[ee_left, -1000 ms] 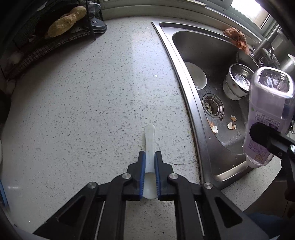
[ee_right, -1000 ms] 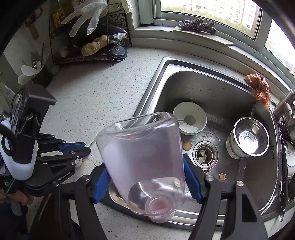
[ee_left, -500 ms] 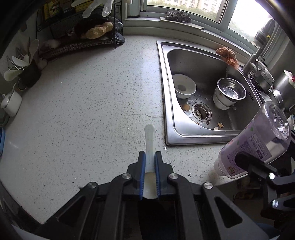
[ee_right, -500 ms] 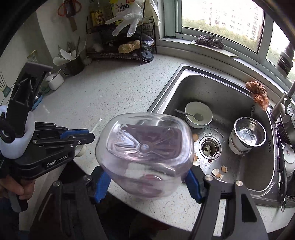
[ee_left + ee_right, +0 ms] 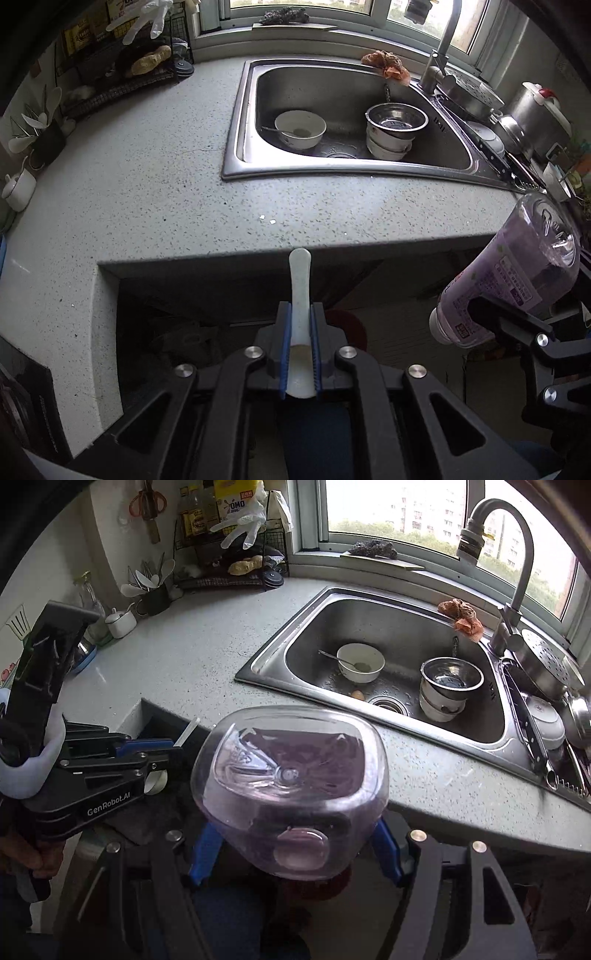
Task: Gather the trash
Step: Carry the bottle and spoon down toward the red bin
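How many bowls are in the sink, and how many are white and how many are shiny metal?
White bowls: 2, one with a spoon in it, one under the metal bowl
Shiny metal bowls: 1
Total: 3 bowls in the sink

Both hand-held grippers, left (image 5: 300,343) and right (image 5: 291,845), clamped, angled downward.

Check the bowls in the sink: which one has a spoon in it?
The lone white bowl on the sink's left; the steel bowl stacked on the right shows no spoon.
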`<move>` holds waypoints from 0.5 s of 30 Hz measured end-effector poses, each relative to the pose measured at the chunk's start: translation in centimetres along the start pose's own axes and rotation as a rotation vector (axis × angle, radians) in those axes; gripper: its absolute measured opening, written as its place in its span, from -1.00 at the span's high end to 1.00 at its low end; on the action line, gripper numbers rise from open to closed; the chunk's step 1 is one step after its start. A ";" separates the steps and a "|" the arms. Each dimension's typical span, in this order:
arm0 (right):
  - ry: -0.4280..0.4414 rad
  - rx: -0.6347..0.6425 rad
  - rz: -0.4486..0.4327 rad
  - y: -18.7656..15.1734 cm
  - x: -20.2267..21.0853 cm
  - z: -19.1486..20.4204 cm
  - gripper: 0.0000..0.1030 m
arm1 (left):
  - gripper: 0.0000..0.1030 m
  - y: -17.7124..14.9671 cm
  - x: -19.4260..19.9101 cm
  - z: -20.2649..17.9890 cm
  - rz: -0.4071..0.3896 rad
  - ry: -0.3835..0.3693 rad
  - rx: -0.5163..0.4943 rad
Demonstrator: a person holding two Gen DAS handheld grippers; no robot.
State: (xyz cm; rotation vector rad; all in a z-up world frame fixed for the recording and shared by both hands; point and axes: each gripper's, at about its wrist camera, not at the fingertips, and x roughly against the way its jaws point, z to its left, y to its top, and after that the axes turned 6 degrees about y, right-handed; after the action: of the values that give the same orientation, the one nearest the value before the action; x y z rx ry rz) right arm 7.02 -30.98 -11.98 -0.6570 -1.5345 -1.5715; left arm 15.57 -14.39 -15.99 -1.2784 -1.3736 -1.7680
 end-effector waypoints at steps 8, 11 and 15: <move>-0.052 -0.139 0.081 -5.1 -2.2 -2.6 -0.31 | 0.83 -2.3 -4.6 -4.6 0.105 -0.062 -0.113; -0.078 -0.188 0.090 -7.2 -3.5 -3.6 -0.31 | 0.83 -3.2 -7.1 -6.2 0.155 -0.070 -0.158; -0.088 -0.236 0.114 -9.4 -5.9 -4.8 -0.31 | 0.83 -4.0 -10.3 -7.7 0.181 -0.098 -0.196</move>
State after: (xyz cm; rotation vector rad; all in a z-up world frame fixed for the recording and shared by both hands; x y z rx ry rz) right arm 3.11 -35.30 -22.64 -0.9403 -1.3588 -1.6693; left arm 13.60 -21.56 -27.23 -1.5602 -1.1162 -1.7677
